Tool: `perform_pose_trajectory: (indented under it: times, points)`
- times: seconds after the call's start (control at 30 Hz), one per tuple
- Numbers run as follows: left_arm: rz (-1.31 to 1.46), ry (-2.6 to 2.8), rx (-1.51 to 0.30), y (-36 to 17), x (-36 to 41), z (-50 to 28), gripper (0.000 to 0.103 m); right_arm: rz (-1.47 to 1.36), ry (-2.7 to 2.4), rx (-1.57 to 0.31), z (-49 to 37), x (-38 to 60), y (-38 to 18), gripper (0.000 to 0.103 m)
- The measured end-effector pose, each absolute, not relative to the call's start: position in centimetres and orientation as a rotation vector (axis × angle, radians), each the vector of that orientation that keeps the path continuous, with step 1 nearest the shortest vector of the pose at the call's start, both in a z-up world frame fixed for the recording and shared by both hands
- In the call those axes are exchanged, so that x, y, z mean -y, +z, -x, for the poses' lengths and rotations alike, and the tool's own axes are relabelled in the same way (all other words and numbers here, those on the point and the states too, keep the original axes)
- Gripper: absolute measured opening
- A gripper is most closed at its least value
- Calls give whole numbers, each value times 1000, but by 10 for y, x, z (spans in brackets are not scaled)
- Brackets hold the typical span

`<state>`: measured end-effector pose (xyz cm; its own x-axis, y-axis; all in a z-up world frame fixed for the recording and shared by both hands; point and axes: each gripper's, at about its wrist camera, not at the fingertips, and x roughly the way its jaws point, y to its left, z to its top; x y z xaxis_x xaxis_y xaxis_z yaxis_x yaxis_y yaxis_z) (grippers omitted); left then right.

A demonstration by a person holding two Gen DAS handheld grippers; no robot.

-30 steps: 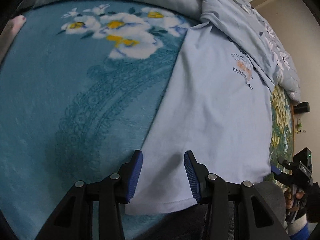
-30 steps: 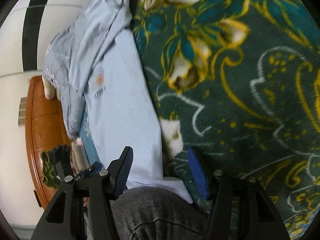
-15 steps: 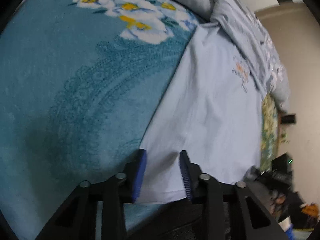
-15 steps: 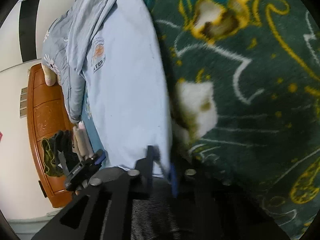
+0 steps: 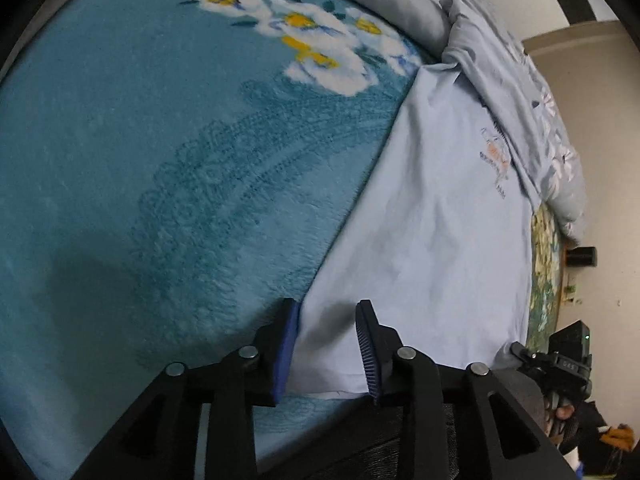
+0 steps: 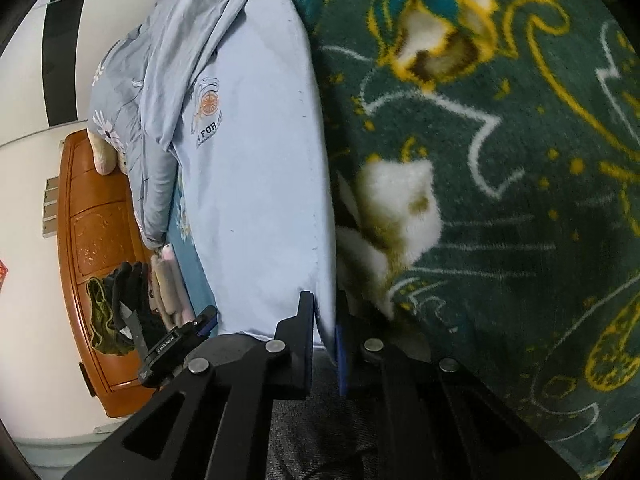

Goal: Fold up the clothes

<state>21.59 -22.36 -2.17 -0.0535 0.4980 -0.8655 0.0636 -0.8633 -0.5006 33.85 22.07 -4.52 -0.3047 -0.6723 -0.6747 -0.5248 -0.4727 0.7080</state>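
Observation:
A pale blue T-shirt (image 5: 432, 240) with a small orange chest print lies flat on the bed. My left gripper (image 5: 328, 344) is open, its blue pads straddling the shirt's near left hem corner. In the right wrist view the same T-shirt (image 6: 256, 168) fills the left middle. My right gripper (image 6: 324, 344) is shut on the shirt's near right hem corner, the cloth pinched between its pads. The right gripper (image 5: 560, 360) also shows at the lower right of the left wrist view.
A teal blanket with white flowers (image 5: 160, 160) lies left of the shirt. A dark green floral blanket (image 6: 500, 160) lies right of it. A crumpled grey-blue quilt (image 5: 520, 92) covers the shirt's far end. A wooden headboard (image 6: 92, 240) stands beyond. My grey-trousered knee (image 6: 320, 432) is below the grippers.
My right gripper closed on the shirt's right hem corner. My left gripper narrowed a little and moved in around the left hem corner, still open.

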Motion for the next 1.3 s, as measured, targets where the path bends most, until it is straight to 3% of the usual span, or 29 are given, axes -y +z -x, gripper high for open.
perform_pose_trajectory:
  times: [0.07, 0.1, 0.37, 0.6, 0.83, 0.9, 0.93, 0.97, 1.0, 1.23, 1.27, 1.3]
  points:
    - [1918, 1999, 566, -21, 221, -217, 22, -1773, -1905, 1552, -340, -222, -44, 9]
    - [1929, 2005, 546, -21, 219, -218, 2, -1772, -1911, 1552, -340, -223, -43, 8]
    - [1766, 2068, 758, 16, 212, -198, 2, -1616, -1942, 1669, -332, -234, -26, 6]
    - [1579, 2093, 684, 83, 208, -177, 2, -1570, -1998, 1609, -319, -241, -4, 4]
    - [1649, 2099, 654, 65, 208, -179, 3, -1638, -2014, 1607, -334, -250, -24, 8]
    - [1669, 2091, 702, 57, 216, -182, 3, -1623, -1994, 1623, -339, -253, -30, 17]
    - [1679, 2084, 722, 54, 220, -183, 3, -1610, -1990, 1624, -342, -255, -33, 25]
    - [1688, 2080, 736, 52, 223, -184, 3, -1604, -1970, 1635, -343, -254, -35, 42]
    - [1697, 2081, 738, 50, 225, -186, 3, -1597, -1950, 1646, -344, -254, -38, 47]
    - [1711, 2076, 750, 50, 225, -189, 3, -1662, -1890, 1580, -329, -236, -46, 46]
    - [1707, 2077, 750, 52, 225, -189, 3, -1691, -1892, 1556, -327, -234, -46, 39]
    - [1694, 2084, 749, 55, 224, -190, 3, -1688, -1894, 1533, -325, -231, -43, 21]
